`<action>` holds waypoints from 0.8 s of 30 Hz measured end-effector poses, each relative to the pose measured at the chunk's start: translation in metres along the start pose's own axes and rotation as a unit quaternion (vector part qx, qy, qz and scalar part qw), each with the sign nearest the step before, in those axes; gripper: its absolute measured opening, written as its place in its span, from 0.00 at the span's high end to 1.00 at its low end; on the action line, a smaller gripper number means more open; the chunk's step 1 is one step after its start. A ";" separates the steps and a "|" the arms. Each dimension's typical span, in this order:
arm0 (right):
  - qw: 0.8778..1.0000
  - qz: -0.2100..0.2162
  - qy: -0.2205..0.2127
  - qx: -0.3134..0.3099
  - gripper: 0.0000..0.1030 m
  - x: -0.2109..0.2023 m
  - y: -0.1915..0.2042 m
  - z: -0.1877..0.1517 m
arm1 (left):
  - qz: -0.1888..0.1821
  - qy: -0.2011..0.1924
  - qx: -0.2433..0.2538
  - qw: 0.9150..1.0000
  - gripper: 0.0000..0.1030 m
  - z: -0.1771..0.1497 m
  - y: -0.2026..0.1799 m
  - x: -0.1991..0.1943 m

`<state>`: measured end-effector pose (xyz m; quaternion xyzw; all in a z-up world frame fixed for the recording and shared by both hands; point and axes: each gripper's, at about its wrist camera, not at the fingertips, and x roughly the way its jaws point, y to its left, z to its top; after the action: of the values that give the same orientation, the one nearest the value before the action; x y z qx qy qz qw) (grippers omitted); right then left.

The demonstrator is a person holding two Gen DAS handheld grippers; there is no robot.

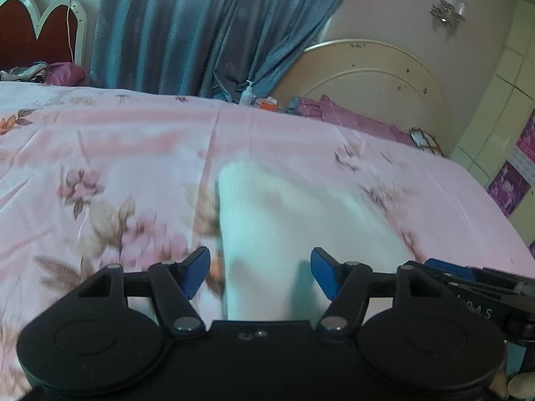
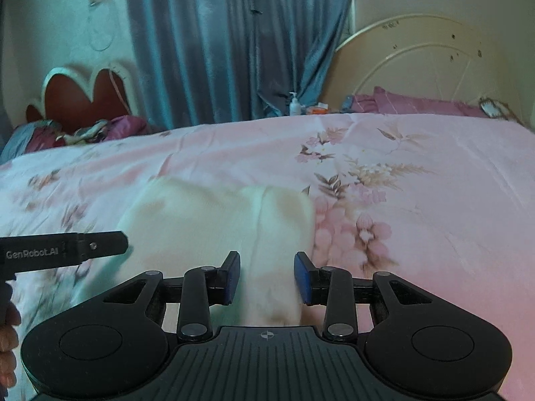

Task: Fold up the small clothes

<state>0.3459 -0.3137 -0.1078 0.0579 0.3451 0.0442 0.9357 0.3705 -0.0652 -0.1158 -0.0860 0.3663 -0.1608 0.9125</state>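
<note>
Left view, my left fingers: apart, blue pads on either side of the white cloth without pressing it.
Left view, white cloth: a small pale garment lying on the bed, blurred, running from under my fingers away toward the middle of the sheet.
Left view, bed sheet: pink with brown and mauve flower sprays, a crease line down the middle, smooth otherwise.
Left view, curtain: blue-grey, hanging behind the bed, gathered low at its right side.
Left view, cream headboard: arched, scuffed with dark specks, at the far right end of the bed, purple pillows just in front of it.
Left view, red headboard: heart-shaped, white trim, far left.
Left view, right fingers: only the black frame and a blue pad show at the right edge; I cannot tell the gap from here.

Right view, my right fingers: apart, narrower than the left, the cloth's near edge between the pads; no clear pinch.
Right view, white cloth: spread flat on the sheet, a fold line down its right part.
Right view, pump bottle: white, standing by the curtain beyond the bed.
Right view, wall: pale, at left of the curtain.
</note>
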 end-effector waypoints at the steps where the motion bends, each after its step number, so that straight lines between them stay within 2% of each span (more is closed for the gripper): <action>1: 1.000 0.000 0.003 -0.004 0.65 -0.002 0.001 -0.006 | -0.001 0.006 0.004 1.000 0.37 -0.006 -0.001 -0.001; 4: 0.999 -0.017 0.015 -0.024 0.65 0.001 0.006 -0.020 | -0.006 0.022 0.005 1.000 0.34 -0.018 0.003 0.005; 8: 0.999 -0.023 0.024 -0.005 0.65 0.007 0.001 -0.022 | -0.013 0.027 0.008 1.000 0.33 -0.017 0.007 0.008; 12: 1.000 -0.022 0.018 0.010 0.65 -0.016 -0.001 -0.022 | -0.017 0.029 0.013 0.999 0.34 -0.017 0.008 -0.004; 17: 1.000 -0.016 0.026 0.007 0.65 -0.048 0.008 -0.042 | -0.030 0.042 0.033 0.998 0.35 -0.029 0.010 -0.012; 19: 0.999 -0.026 0.044 0.003 0.66 -0.050 0.012 -0.055 | -0.036 0.054 0.039 0.997 0.33 -0.036 0.012 -0.006; 21: 0.997 -0.044 0.062 -0.001 0.66 -0.047 0.011 -0.072 | -0.037 0.051 0.042 0.997 0.33 -0.039 0.013 -0.005; 24: 0.996 -0.055 0.062 0.024 0.66 -0.050 0.003 -0.078 | -0.038 0.050 0.051 0.997 0.32 -0.040 0.012 -0.004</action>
<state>0.2571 -0.3110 -0.1341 0.0584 0.4056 -0.0123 0.9121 0.3426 -0.0545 -0.1448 -0.0453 0.3997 -0.2176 0.8893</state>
